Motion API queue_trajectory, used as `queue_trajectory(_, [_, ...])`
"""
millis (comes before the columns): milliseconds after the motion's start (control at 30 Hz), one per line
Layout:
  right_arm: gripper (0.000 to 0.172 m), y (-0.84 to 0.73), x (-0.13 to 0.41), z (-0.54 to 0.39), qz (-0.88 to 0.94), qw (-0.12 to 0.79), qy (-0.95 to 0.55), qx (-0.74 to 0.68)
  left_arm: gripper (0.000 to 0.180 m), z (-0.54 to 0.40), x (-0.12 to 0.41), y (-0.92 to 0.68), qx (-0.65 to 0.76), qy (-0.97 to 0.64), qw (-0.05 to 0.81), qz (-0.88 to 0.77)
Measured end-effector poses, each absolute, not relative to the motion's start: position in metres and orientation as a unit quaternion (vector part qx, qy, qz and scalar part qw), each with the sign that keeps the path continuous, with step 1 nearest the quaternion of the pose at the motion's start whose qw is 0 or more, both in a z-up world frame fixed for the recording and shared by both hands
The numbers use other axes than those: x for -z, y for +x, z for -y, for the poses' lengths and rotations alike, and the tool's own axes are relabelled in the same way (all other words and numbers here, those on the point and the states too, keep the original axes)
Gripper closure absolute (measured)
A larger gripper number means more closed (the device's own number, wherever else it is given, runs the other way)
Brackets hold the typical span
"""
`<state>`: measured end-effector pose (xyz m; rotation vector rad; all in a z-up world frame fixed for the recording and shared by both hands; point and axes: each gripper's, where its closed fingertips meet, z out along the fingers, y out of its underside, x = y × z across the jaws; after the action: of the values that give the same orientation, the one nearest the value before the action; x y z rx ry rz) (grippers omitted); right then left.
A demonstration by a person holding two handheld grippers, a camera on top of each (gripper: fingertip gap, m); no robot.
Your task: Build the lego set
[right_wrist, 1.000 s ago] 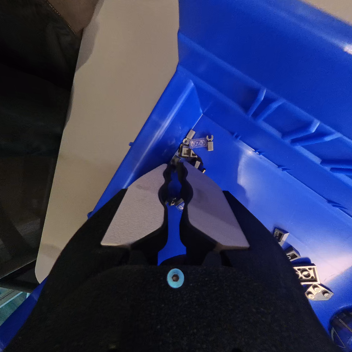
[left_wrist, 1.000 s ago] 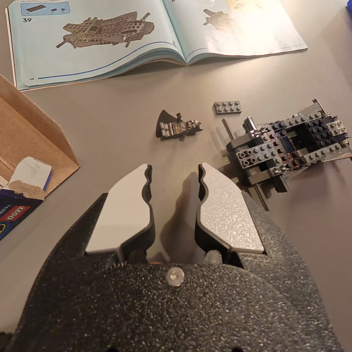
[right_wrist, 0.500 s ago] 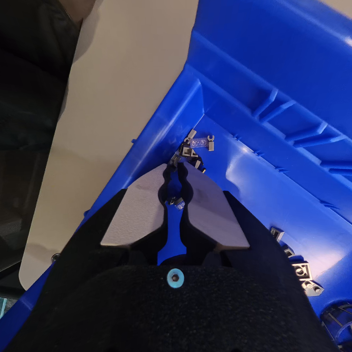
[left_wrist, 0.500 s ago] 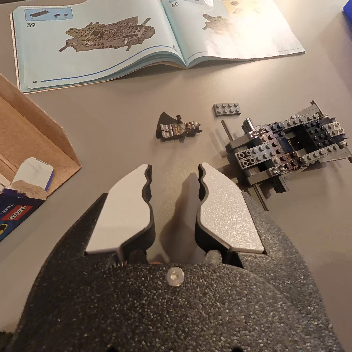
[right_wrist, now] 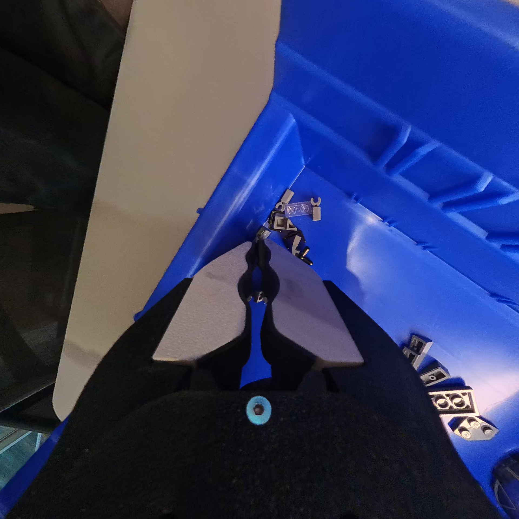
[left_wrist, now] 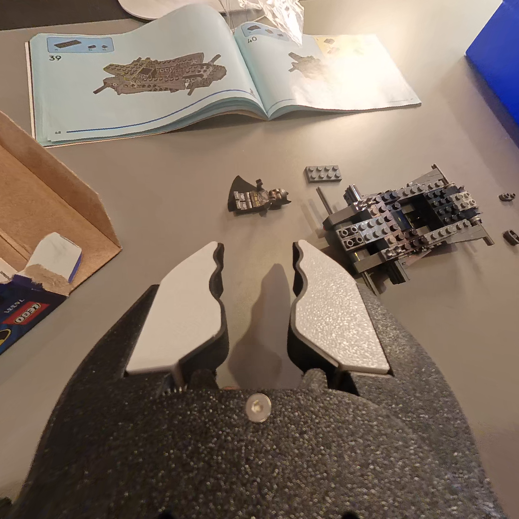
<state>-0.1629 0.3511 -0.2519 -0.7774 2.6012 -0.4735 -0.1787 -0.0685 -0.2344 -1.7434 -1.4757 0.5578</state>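
Showing only rightward: blue bin [right_wrist: 393, 112]

The blue bin [left_wrist: 502, 64] was cut off by the right edge in the left wrist view, only a corner of it showing. The cardboard box [left_wrist: 42, 207] ran off the left edge, and so did the dark printed carton [left_wrist: 25, 317] beside it. At the top edge a clear plastic bag [left_wrist: 280, 16] was cropped and washed out by glare. Two tiny dark pieces [left_wrist: 509, 216] near the brick-built vehicle [left_wrist: 407, 224] were too small to tell apart. In the right wrist view, the right tool [right_wrist: 259, 247] hid part of the bin floor [right_wrist: 421, 280]; a small grey piece [right_wrist: 262, 234] peeked out just past its tips, whether gripped I could not tell. Another small piece [right_wrist: 259, 296] showed behind the pads, unclear. A round object [right_wrist: 508, 477] at the lower right was cut off and blurred.
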Motion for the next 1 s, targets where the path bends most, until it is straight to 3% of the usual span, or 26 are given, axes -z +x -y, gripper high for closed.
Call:
queue_trajectory(667, [0.171,-0.181,0.238,-0.350,-0.949,0.075,-0.243,0.188,0.133,0.066,0.232,-0.178,-0.200,-0.680,0.407,0.577])
queue_trajectory(1000, [0.163,-0.174,0.254,-0.350,-0.946,0.093,-0.262,0.164,0.133,0.068,0.231,-0.178,-0.203,-0.676,0.410,0.578])
